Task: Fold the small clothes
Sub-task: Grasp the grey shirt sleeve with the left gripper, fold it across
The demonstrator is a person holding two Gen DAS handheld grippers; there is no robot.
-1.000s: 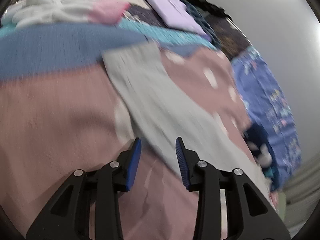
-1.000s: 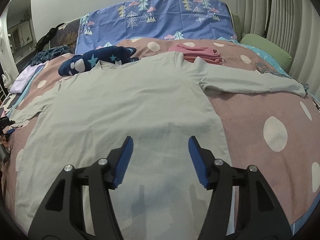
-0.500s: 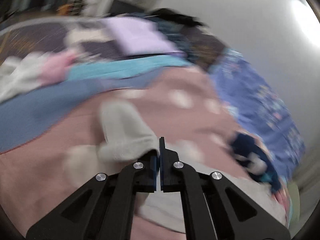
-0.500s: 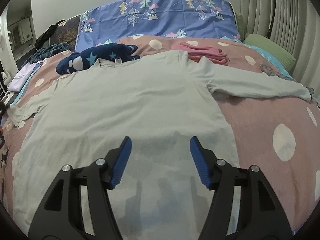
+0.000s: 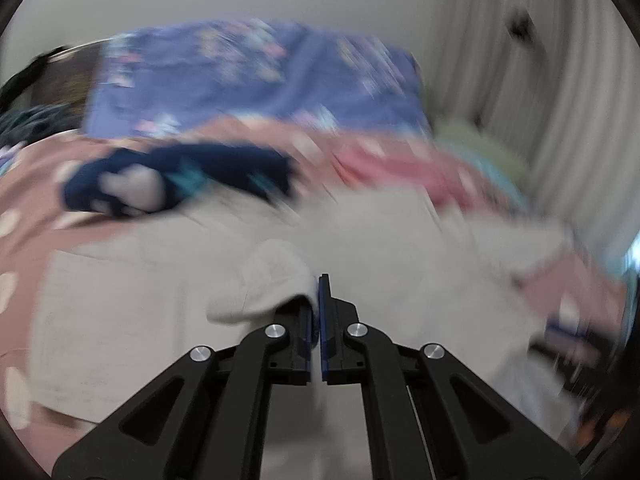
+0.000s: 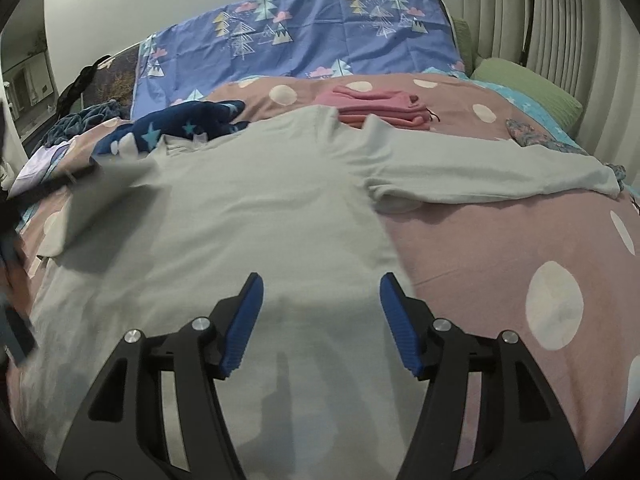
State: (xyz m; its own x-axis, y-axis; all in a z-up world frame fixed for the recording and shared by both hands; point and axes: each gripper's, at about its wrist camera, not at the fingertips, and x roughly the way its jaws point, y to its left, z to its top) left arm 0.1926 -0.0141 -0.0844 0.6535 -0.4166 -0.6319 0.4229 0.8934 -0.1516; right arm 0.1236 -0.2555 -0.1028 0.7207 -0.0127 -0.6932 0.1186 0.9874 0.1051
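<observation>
A pale grey long-sleeved shirt (image 6: 260, 216) lies spread flat on the pink spotted bed cover (image 6: 500, 248). Its right sleeve (image 6: 492, 178) stretches out to the right. My left gripper (image 5: 317, 312) is shut on the end of the left sleeve (image 5: 272, 280) and holds it lifted over the shirt's body; the view is blurred. In the right wrist view the lifted sleeve (image 6: 100, 196) shows blurred at the left. My right gripper (image 6: 320, 316) is open and empty above the shirt's lower part.
A folded pink garment (image 6: 384, 110) and a navy star-print garment (image 6: 188, 124) lie beyond the shirt's collar. A blue tree-print sheet (image 6: 304, 36) covers the headboard. A green pillow (image 6: 528, 88) and ribbed curtains (image 6: 560, 12) are at the right.
My left gripper closed on the left sleeve end, lifted it and swung it right over the shirt's body. My right gripper has stayed open, almost still.
</observation>
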